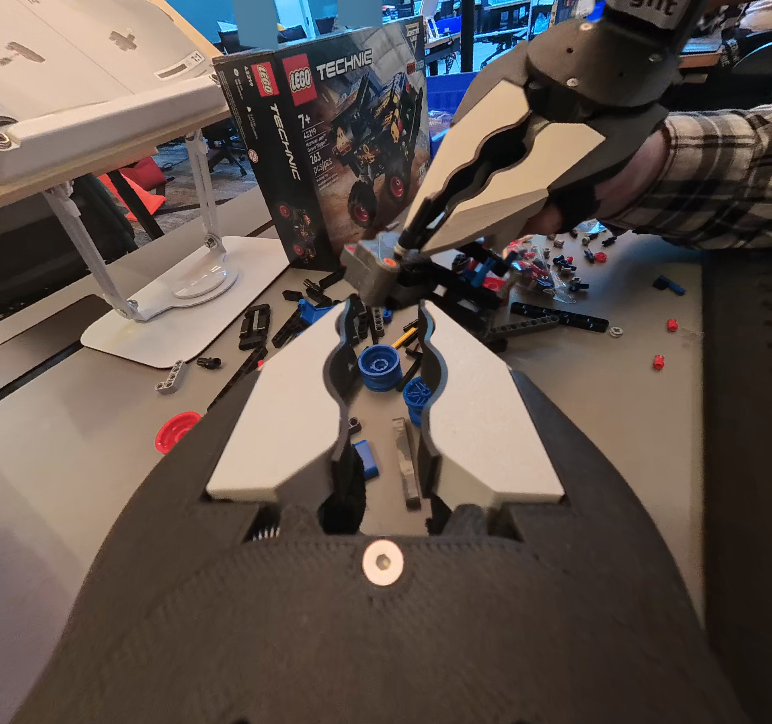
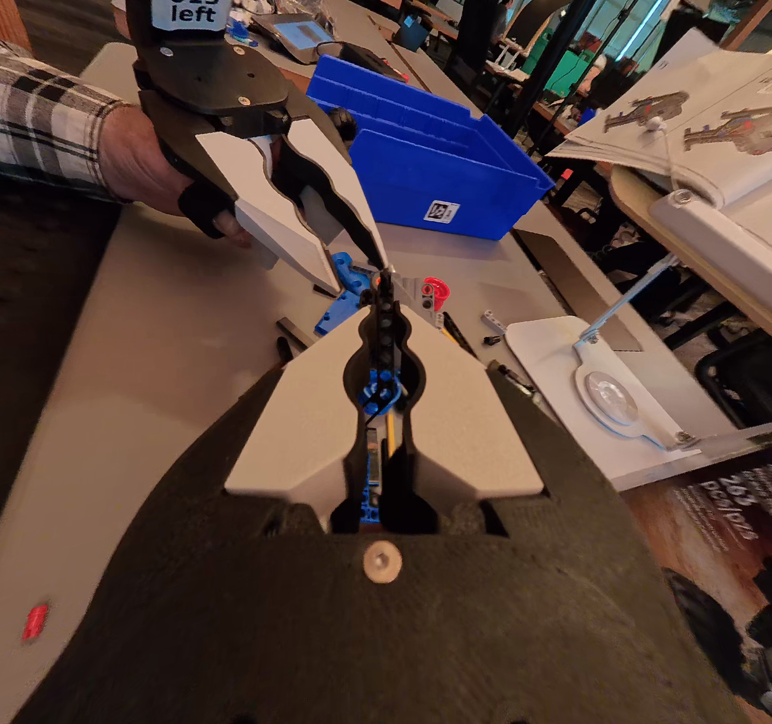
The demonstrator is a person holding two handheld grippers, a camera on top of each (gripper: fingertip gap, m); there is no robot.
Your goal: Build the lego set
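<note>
On the grey table [image 1: 585,390], left tongs [image 1: 386,307] spread; right tongs [image 2: 386,282] pinch the black beam [image 2: 385,328].

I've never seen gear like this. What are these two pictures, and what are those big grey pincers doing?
A person holds a claw in each hand; there is no robot. Each claw carries a camera looking along its two fingers. One picture comes from the left claw, the other from the right claw; each also shows the other claw. On the grey table lie loose Lego parts, including blue plastic wheel hubs, beside the printed cardboard set box. The right claw is shut on a black holed beam at the partly built grey-and-black model. The left claw is open, tips near that model.
</note>
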